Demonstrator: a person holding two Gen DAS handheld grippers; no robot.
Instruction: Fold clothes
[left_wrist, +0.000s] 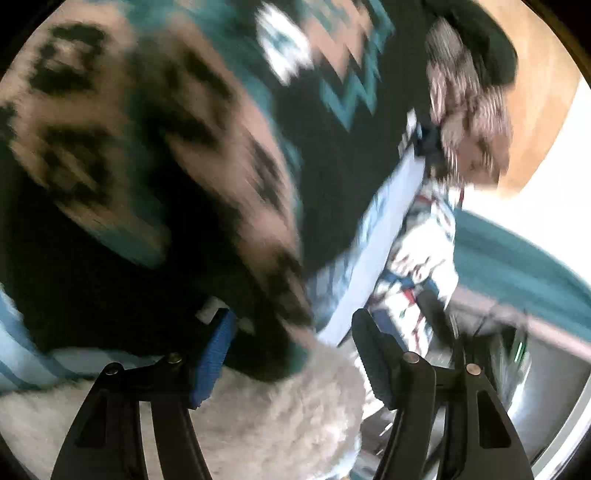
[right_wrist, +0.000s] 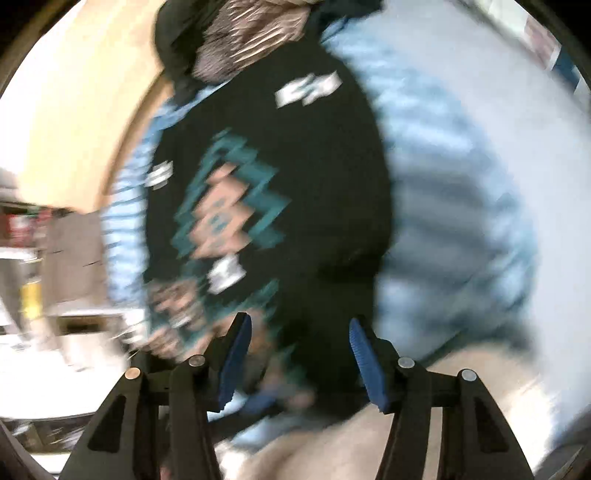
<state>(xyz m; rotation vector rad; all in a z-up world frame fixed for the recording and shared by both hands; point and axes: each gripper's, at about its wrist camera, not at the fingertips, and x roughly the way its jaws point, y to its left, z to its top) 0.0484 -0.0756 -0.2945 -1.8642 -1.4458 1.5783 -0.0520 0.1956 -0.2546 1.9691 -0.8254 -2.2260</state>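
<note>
Blur smeared both views. Left gripper (left_wrist: 291, 354) gaped around patterned sweater (left_wrist: 332, 155), grip unclear; right gripper (right_wrist: 300, 360) likewise spread, contact indistinct.

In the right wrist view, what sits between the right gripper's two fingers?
The black patterned sweater fills the gap of the right gripper; blur hides whether the fingers touch it.

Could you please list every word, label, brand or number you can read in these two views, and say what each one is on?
No text can be read in either view; both are motion-blurred.
White patches on the dark patterned garment: might be lettering or pattern, too blurred to tell.
Colourful print on the white cloth: blurred, nothing legible.
Items on the shelves at the left edge: too small and blurred.
</note>
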